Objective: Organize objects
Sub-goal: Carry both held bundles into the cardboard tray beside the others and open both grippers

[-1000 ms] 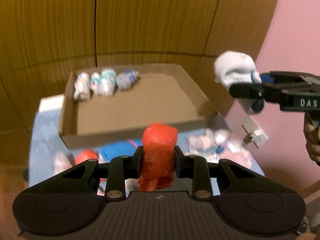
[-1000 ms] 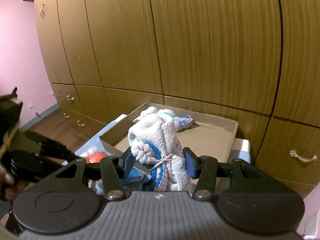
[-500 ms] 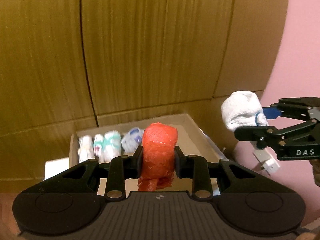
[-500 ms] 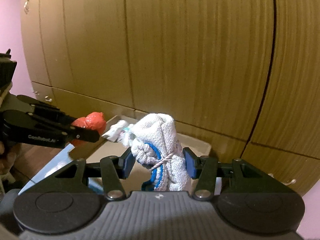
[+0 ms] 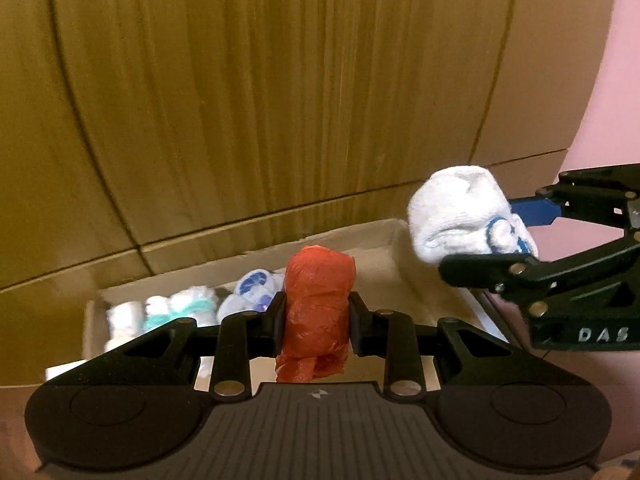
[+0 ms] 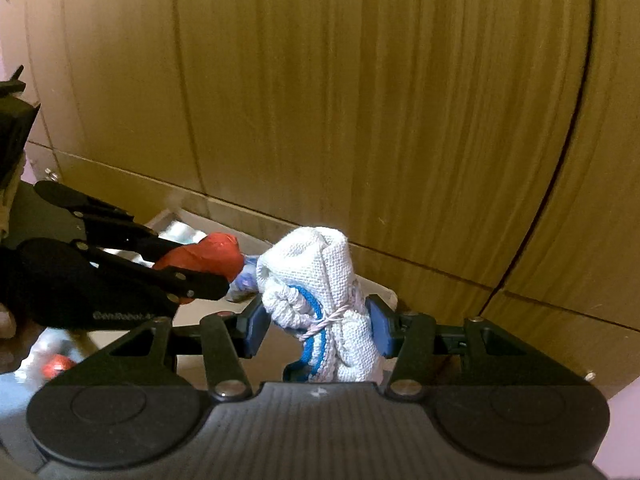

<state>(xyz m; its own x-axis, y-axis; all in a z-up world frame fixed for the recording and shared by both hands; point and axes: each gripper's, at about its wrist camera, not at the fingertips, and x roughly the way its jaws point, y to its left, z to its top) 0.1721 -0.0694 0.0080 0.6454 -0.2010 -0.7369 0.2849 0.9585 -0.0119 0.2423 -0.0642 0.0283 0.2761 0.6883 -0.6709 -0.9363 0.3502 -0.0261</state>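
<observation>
black left gripper (image 5: pixel 318 320), ribbed base; right gripper (image 6: pixel 316 326) (blue pads).

Woven cloth bundle (image 6: pixel 320 300) (crinkly plastic bundle (image 5: pixel 318 316))

Six bundles (image 5: pixel 318 308), one box (image 5: pixel 376 236)

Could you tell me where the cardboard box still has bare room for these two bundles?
The cardboard box is crowded only along its far-left wall, where the rolled bundles sit in a row. The floor right of that row, toward the right wall, looks bare, though the red bundle and white bundle partly hide it.
</observation>
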